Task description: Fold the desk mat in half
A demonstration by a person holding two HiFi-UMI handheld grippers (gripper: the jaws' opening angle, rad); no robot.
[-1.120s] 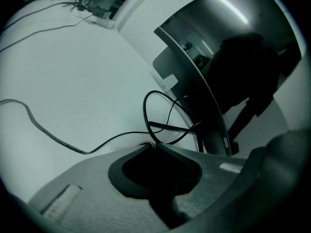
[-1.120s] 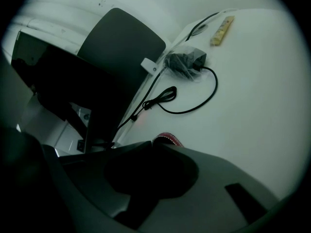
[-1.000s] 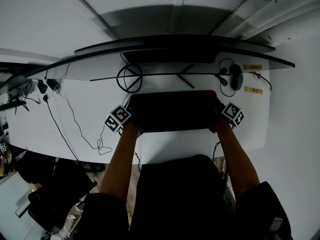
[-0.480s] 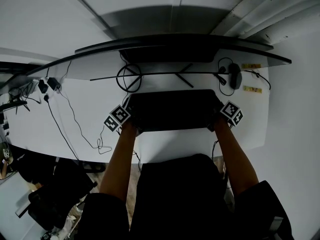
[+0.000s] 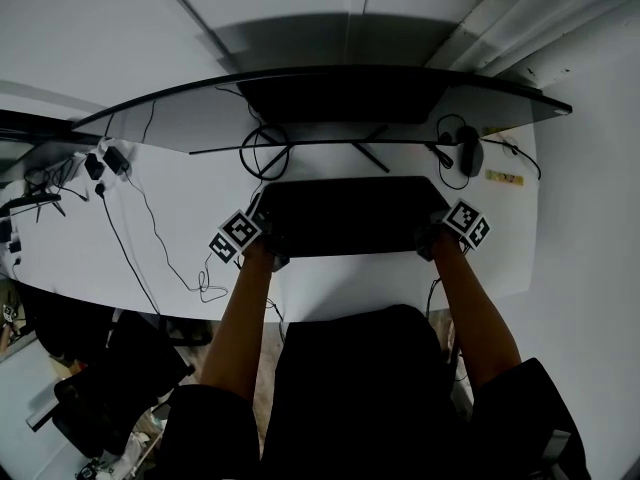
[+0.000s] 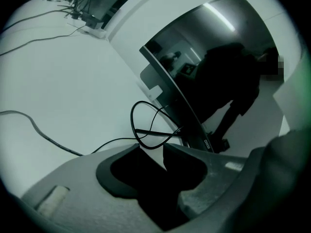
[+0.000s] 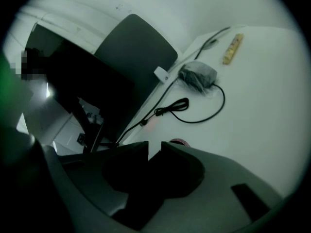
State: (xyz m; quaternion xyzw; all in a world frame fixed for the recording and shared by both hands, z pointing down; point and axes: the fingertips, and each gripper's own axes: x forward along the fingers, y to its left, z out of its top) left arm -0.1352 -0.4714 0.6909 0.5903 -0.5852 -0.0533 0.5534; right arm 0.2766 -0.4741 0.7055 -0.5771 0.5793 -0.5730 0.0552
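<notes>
White desk (image 5: 150,268) underneath, pale wall behind. Left gripper (image 5: 270,256) (image 6: 151,147) at the near-left corner of the dark desk mat (image 5: 350,216), jaws opening, pale desk showing through the gap between the tips; cannot tell whether the mat's edge sits deeper between them. Right gripper (image 5: 428,246) (image 7: 154,147) at the near-right corner, jaws slightly apart, a thin slit of light between the tips, pressing on nothing visible. Mat lying flat between the two grippers, long side across, just in front of the curved monitor (image 5: 340,93) and its stand. Looped black cable (image 5: 265,153) beyond the left corner. Dark mouse (image 5: 472,153) (image 7: 198,76) with cord beyond the right corner, small yellow strip (image 5: 505,177) (image 7: 232,48) further right.
</notes>
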